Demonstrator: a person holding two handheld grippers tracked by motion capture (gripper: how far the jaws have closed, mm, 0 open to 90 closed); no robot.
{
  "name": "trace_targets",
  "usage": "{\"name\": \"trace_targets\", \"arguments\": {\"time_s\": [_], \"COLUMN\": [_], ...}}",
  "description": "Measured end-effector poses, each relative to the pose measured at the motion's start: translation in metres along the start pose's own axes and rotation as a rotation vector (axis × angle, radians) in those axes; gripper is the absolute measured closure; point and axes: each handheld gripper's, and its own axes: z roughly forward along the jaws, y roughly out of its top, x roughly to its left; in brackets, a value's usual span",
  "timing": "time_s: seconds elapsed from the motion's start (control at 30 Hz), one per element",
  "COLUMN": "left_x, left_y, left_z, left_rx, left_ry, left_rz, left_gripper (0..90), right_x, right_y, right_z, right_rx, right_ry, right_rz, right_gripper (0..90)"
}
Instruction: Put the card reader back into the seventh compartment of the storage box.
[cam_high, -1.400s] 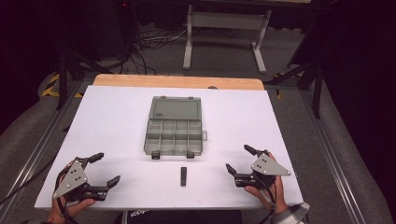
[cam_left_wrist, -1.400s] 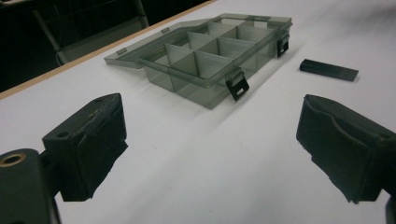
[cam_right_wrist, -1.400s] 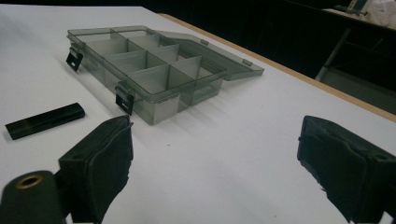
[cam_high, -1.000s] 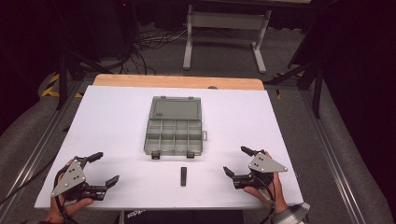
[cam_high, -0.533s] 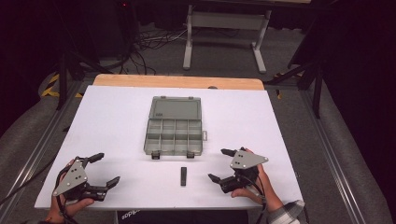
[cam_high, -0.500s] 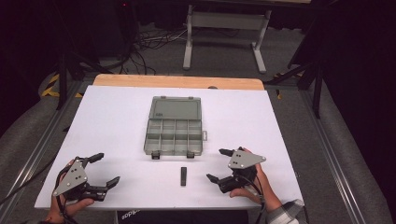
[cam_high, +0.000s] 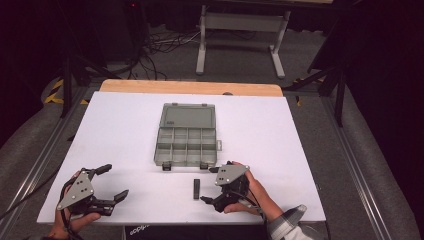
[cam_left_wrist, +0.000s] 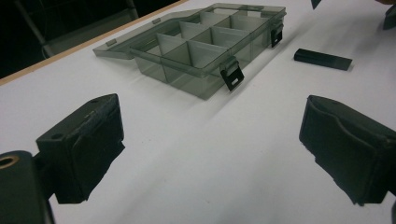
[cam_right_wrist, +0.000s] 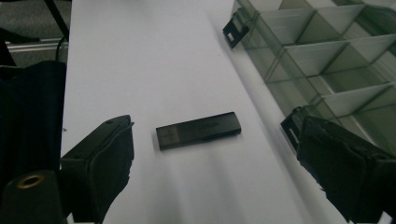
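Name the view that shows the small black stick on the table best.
The right gripper view: the black stick lies close, between the open jaws, whole and sharp. The high view shows it tiny beside the right gripper; the left gripper view shows it far off.

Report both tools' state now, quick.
Left tool: open, holding nothing.
Right tool: open, holding nothing; black stick lies between its jaws, untouched.

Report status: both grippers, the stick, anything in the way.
Right gripper open, jaws either side of the black USB stick, not touching. Left gripper open, holding nothing, at the near-left table edge. Organizer box open, compartments look empty. Nothing in the way.
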Motion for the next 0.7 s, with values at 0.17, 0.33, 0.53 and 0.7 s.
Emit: {"name": "trace_targets", "arguments": {"time_s": [0.17,0.33,0.53,0.7], "left_x": [-0.001,-0.001,-0.001,-0.001], "left_y": [0.0,0.0,0.0,0.0], "left_z": [0.001,0.0,0.0,0.0], "left_rx": [0.002,-0.003,-0.001,0.003], "left_ry": [0.0,-0.001,-0.003,-0.003], "left_rz": [0.003,0.001,0.0,0.002], "left_gripper": [7.1,7.0,6.9,6.8], "right_x": [0.001,0.001,0.0,-0.003], "right_y": [0.003,0.006,0.008,0.008], "right_z": [0.01,0.021,0.032,0.04], "right_rx": [0.024,0.048,0.082,0.106], "right_ry": [0.03,0.06,0.096,0.109], "right_rz": [-0.011,-0.02,-0.034,-0.044], "right_gripper": [13.1,13.3,15.1,18.1]}}
